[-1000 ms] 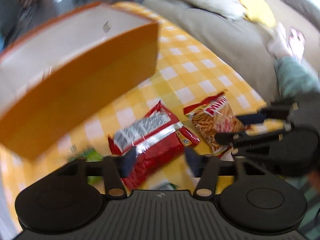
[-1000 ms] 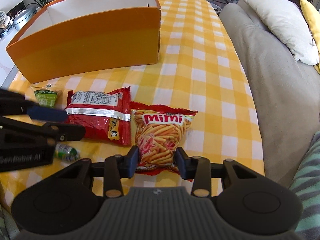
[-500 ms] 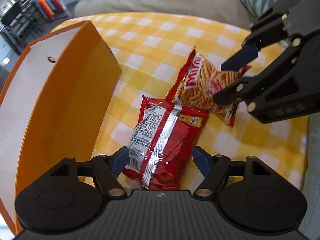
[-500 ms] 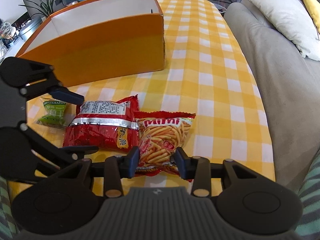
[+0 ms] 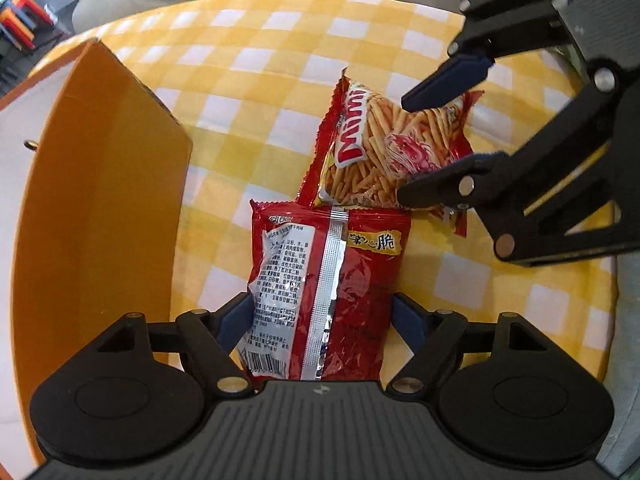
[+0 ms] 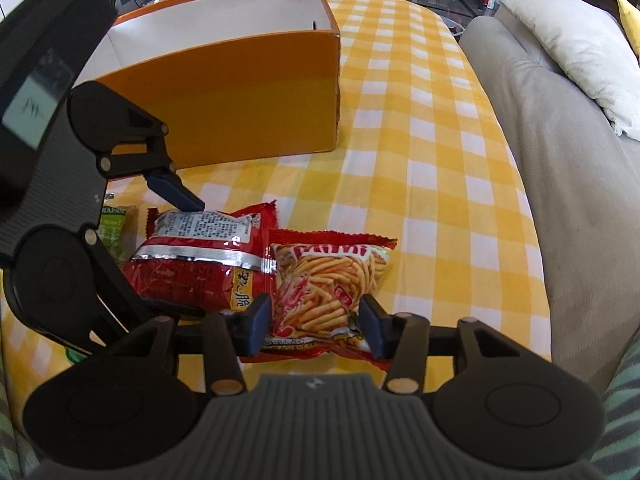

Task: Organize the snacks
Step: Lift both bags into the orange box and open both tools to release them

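Two red snack bags lie on a table (image 6: 432,184) covered in a yellow-and-white check cloth, just in front of a tall orange box (image 6: 248,92) that is open at the top and empty as far as the views show. The dark red bag (image 5: 324,292) lies seam side up nearest the box's long wall; the Mimi stick-snack bag (image 6: 328,280) lies against it on the side away from the box, their edges overlapping. The left tool (image 5: 324,324) points steeply down over the dark red bag with its jaws opening wide, one pad on each side of the bag and neither pressing it, so it is released. The right tool (image 6: 316,320) straddles the near end of the Mimi bag; its jaws are also opening, and the pads stand beside the bag without squeezing. A small green raisin pack (image 6: 114,226) sits beyond the dark red bag, partly hidden by the left tool. The likely trouble: both bags are puffed and slick, so a pinch across the belly could slip off or burst the seal. Because the bags overlap, lifting one may drag the other. The two tools work close together and could collide, and the tall box wall could catch a bag carried too low.
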Tool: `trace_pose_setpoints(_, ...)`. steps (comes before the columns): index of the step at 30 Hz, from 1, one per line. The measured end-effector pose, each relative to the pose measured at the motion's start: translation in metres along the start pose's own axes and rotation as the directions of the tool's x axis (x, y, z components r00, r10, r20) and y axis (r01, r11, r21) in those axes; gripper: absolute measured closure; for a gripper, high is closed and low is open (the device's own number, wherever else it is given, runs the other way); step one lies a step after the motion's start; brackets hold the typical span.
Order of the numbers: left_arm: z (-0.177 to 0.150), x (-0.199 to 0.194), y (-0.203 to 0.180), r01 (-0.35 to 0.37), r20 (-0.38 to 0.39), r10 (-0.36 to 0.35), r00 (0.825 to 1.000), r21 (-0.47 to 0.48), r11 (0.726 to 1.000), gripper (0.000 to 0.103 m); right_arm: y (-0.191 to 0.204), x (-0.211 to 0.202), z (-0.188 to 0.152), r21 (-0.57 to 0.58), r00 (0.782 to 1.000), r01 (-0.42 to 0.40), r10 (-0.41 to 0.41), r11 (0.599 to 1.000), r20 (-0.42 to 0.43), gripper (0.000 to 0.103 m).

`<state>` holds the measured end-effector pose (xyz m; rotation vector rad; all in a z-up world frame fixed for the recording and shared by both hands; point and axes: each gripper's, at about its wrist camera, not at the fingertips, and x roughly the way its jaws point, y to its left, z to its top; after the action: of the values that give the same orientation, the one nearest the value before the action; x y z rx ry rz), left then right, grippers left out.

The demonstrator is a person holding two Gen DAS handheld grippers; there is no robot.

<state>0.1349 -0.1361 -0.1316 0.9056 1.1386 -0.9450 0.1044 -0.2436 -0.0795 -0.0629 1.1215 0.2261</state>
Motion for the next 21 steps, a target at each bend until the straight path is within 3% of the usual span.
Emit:
trace_pose_setpoints(4, 0.000, 0.002, 0.003, 0.014, 0.001, -0.014, 1.000, -0.030, 0.999, 0.012, -0.002, 0.006, 0.000, 0.009, 1.000, -0.008, 0.008, 1.000, -0.022, 0.058)
trace_pose_setpoints(7, -0.002, 0.000, 0.004, 0.028, 0.010, -0.027, 1.000, -0.053, 0.998, 0.019, 0.000, 0.008, 0.001, 0.000, 1.000, -0.003, 0.003, 1.000, -0.026, 0.060)
trace_pose_setpoints(14, -0.014, -0.009, -0.002, 0.000, 0.038, 0.005, 0.999, -0.145, 0.990, 0.023, 0.003, 0.008, 0.001, -0.019, 1.000, 0.007, -0.008, 1.000, -0.027, 0.065)
trace_pose_setpoints(21, -0.027, -0.035, -0.005, -0.043, 0.096, 0.077, 0.992, -0.313, 0.949, 0.023, 0.002, 0.001, -0.001, -0.015, 1.000, 0.012, -0.012, 1.000, -0.016, 0.069)
